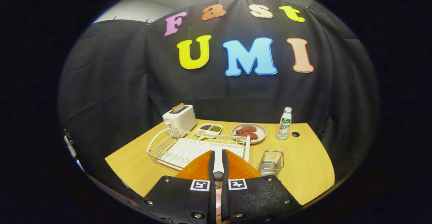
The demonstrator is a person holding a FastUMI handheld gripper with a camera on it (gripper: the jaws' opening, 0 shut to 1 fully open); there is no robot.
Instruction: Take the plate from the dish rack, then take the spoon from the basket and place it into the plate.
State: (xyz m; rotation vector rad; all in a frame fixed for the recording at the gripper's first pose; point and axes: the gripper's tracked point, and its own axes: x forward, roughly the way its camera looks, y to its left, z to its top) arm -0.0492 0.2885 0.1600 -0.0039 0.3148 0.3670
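An orange plate (pixel 199 168) lies flat on the wooden table (pixel 303 170), just in front of the white wire dish rack (pixel 182 146). My gripper (pixel 218 154) hangs over the plate with its fingers nearly together. A slim white spoon (pixel 218 163) is pinched between them and points forward over the plate toward the rack. The fingers hide much of the spoon and the middle of the plate. A small wire basket (pixel 271 162) stands to the right of the plate, beside the right finger, with nothing showing inside it.
Beyond the rack stand a white toaster (pixel 180 116), a divided dish (pixel 209 128) and a grey plate of red food (pixel 249 133). A plastic bottle (pixel 284 123) stands at the back right, near a small dark hole (pixel 295 134) in the tabletop.
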